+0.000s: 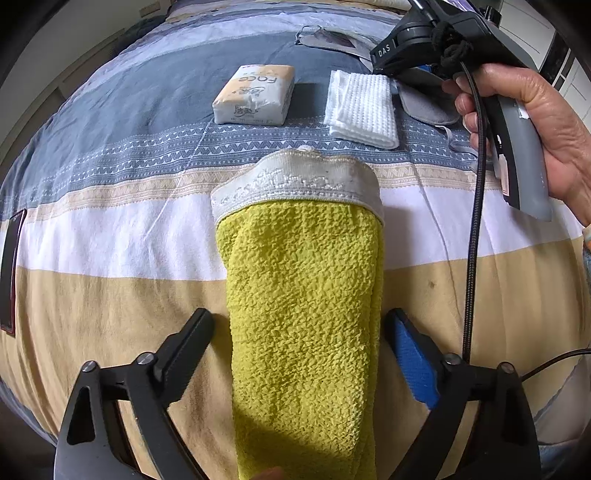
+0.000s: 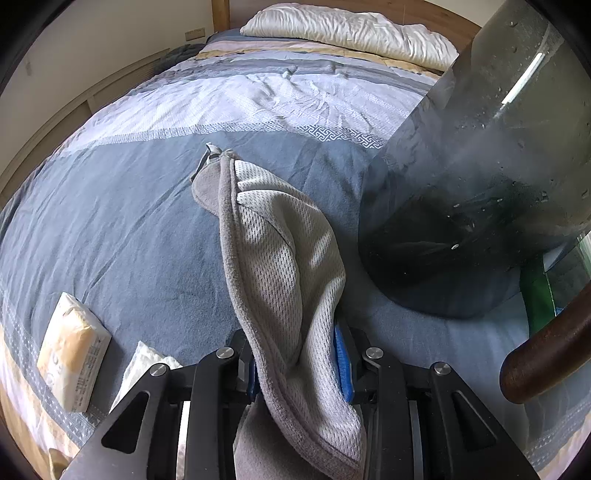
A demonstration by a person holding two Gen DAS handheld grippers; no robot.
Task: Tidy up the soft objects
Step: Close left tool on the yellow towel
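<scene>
A yellow terry mitt with a white cuff point(image 1: 303, 295) lies on the striped bedspread point(image 1: 110, 236) between the fingers of my left gripper point(image 1: 301, 332), which is open around it without pinching. My right gripper point(image 2: 295, 354) is shut on a grey eye mask point(image 2: 280, 258), which hangs from it over the blue part of the bed. The right gripper also shows in the left wrist view point(image 1: 443, 44), far right, with the mask point(image 1: 424, 103) under it. A white folded cloth point(image 1: 362, 107) and a tissue pack point(image 1: 255, 94) lie beyond the mitt.
A second grey mask point(image 1: 328, 38) lies farther back. A dark phone point(image 1: 11, 273) lies at the left bed edge. A pillow point(image 2: 347, 29) sits at the headboard. A clear plastic container point(image 2: 480, 184) and a dark wooden rail point(image 2: 546, 354) stand at the right.
</scene>
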